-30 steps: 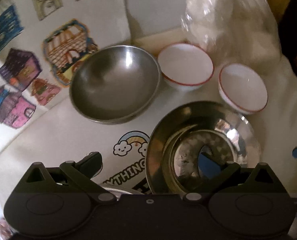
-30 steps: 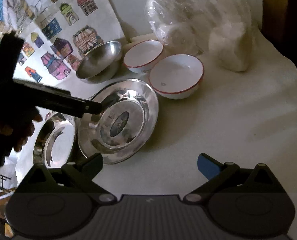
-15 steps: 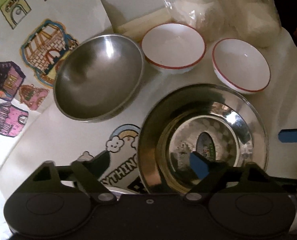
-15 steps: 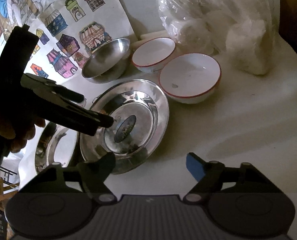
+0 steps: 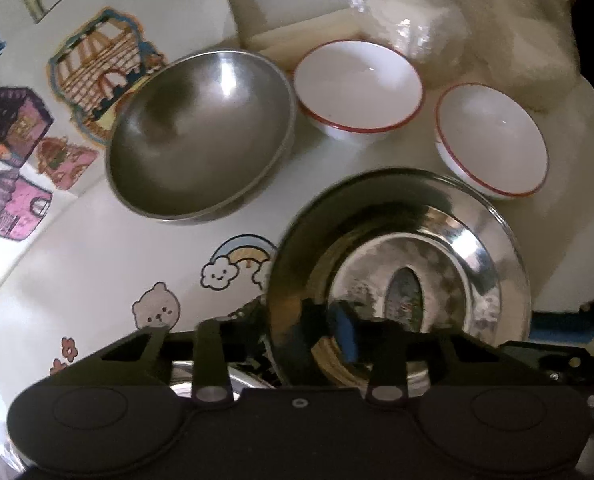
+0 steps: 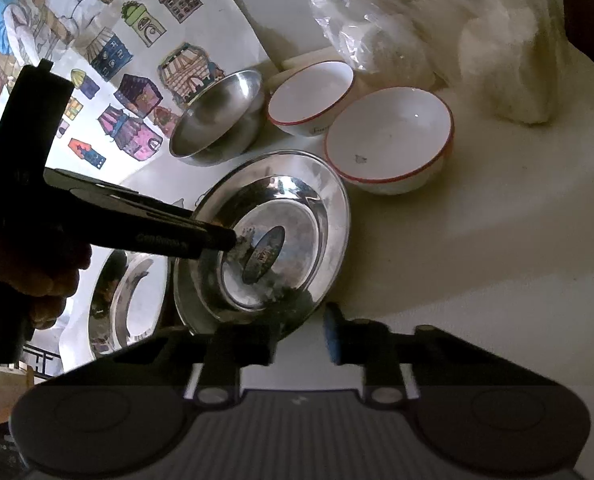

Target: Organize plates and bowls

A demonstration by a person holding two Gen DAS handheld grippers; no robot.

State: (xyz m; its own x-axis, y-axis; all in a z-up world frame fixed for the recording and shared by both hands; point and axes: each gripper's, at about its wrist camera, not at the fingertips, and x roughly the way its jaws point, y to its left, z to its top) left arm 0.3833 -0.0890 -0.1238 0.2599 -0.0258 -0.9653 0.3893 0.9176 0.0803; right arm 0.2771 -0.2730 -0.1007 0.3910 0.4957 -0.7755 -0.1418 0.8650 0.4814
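- The left gripper [image 5: 303, 326] is closed on the near rim of the steel plate [image 5: 477, 248], one finger over it and one under; the plate sits tilted, apparently lifted at the gripped edge.
- The right gripper [image 6: 299, 338] hovers just at the plate's near edge, jaws narrowed but holding nothing.
- A second steel plate [image 6: 125, 300] lies to the left; behind are a steel bowl [image 5: 201, 132] and two red-rimmed white bowls [image 5: 359, 88], side by side.
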